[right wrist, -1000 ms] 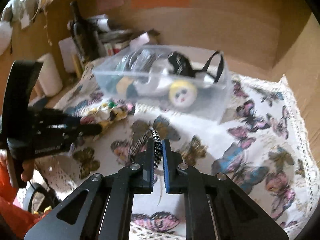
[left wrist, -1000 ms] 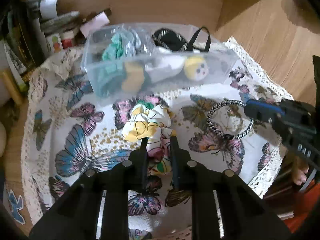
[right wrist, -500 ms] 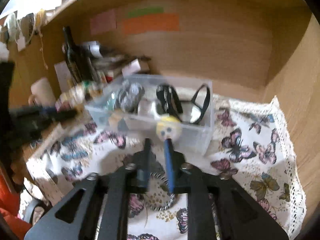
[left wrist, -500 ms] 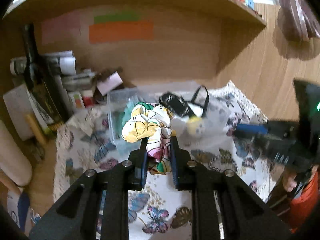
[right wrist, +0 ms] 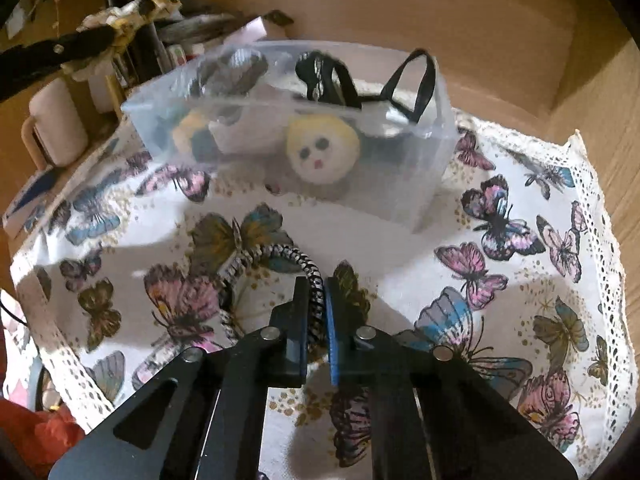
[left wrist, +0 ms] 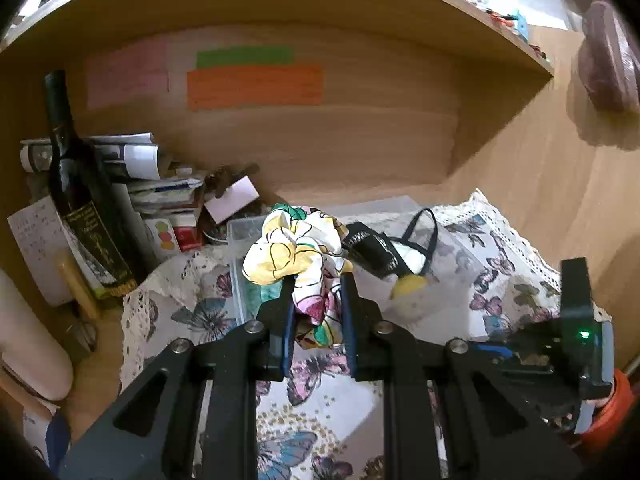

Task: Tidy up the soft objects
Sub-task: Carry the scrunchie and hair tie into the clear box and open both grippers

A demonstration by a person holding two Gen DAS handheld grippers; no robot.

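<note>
While left gripper (left wrist: pixel 316 280) pinches scrunchie (left wrist: pixel 294 252) (bunched), its length runs upward.

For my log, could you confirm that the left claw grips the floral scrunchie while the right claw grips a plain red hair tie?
Not quite: in the right wrist view, the right claw grips a black-and-white striped hair tie, not a plain red one. The left claw does grip the floral scrunchie.
</note>
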